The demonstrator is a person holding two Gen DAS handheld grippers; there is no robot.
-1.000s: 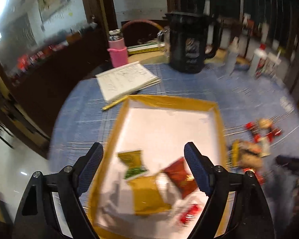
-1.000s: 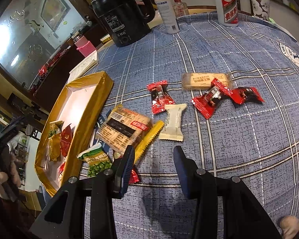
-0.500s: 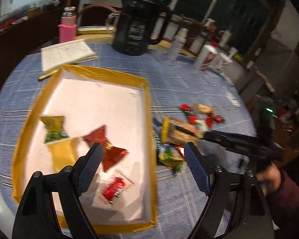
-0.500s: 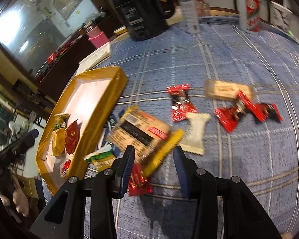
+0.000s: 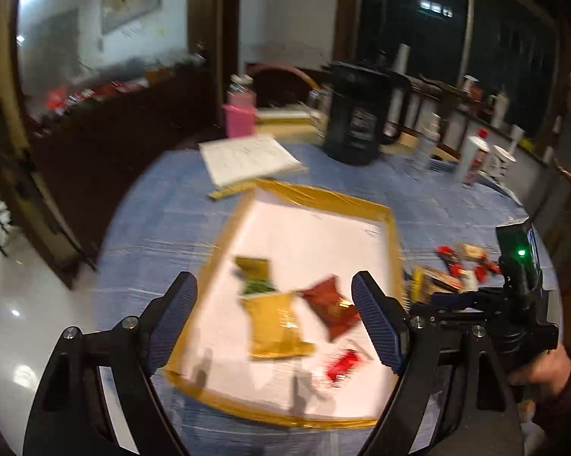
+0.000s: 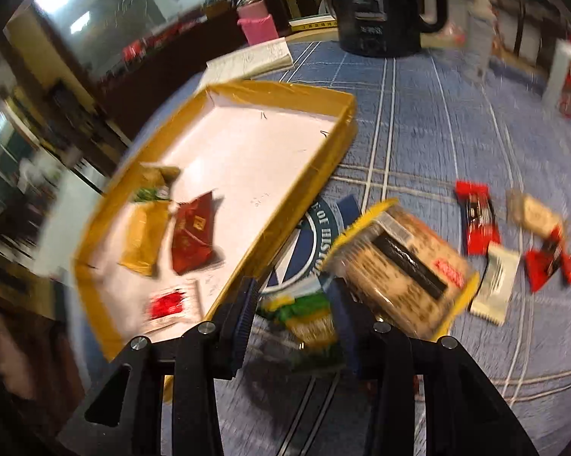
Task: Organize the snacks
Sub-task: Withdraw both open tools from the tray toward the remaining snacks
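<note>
A gold-rimmed white tray (image 6: 308,186) (image 5: 323,193) holds a gold packet (image 6: 143,235), a red packet (image 6: 192,235), a green-and-gold packet (image 6: 154,182) and a small red candy (image 6: 173,302). My left gripper (image 5: 273,284) hangs open above the tray's near half, holding nothing. Right of the tray, a green snack packet (image 6: 308,319) lies on the blue cloth between the closing jaws of my right gripper (image 6: 293,288); I see no firm pinch. A large cracker pack (image 6: 403,266) lies just beyond it, with red (image 6: 477,216), white (image 6: 496,285) and beige (image 6: 536,212) candies farther right.
At the back of the round table stand a black kettle (image 5: 357,114), a pink bottle (image 5: 241,114), a notebook (image 5: 251,159) and white bottles (image 5: 475,155). A pencil (image 5: 232,192) lies by the tray's far corner. A person's hand (image 5: 543,364) holds the right gripper. The table drops off at left.
My right gripper has slid left toward the tray and now straddles the green packet. My left gripper has swung over the tray, still open. The tray's snacks lie where they were.
</note>
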